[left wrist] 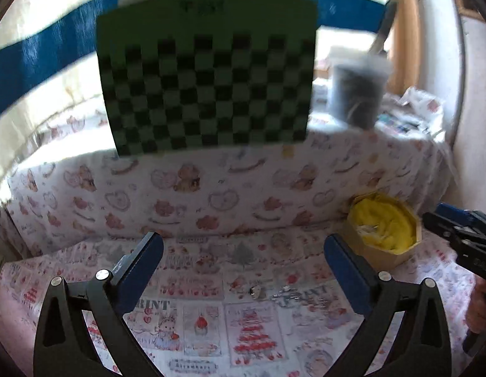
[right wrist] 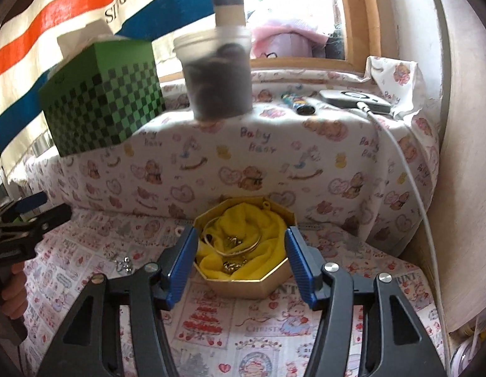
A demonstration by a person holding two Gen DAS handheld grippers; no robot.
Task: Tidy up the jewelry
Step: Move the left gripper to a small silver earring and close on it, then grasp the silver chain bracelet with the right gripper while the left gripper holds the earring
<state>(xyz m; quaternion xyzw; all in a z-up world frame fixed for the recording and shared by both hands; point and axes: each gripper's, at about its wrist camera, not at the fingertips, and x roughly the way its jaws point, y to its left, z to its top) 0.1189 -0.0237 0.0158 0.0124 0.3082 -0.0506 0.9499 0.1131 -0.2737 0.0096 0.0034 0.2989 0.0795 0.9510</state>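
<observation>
My left gripper (left wrist: 243,251) has its jaws spread wide with nothing between them, only the printed cloth (left wrist: 211,314) that covers the surface. Just beyond its fingertips on that cloth lies a small silvery piece of jewelry (left wrist: 255,291), with a fine chain (left wrist: 288,293) strung out to the right of it; both lie loose, touching neither finger. To the far right in the left wrist view sits the gold octagonal box (left wrist: 381,229), lined with yellow fabric (left wrist: 384,223), and my right gripper (left wrist: 456,229) comes in from the right edge beside it, held by a hand (left wrist: 480,308). From the right wrist camera, that right gripper (right wrist: 240,251) stands about half open, its jaws empty; the box (right wrist: 252,286) sits on the cloth just past the fingertips, framed between them but not touched. Inside it, on the yellow fabric (right wrist: 243,220), I see a gold bangle (right wrist: 240,249) and some small gold pieces (right wrist: 232,265). The silvery jewelry (right wrist: 125,264) lies on the cloth to the left of the box, near the left gripper (right wrist: 35,216). On the raised ledge behind stand a green checkered box (right wrist: 101,106) on the left and a translucent tub (right wrist: 218,75) of dark contents near the middle.
</observation>
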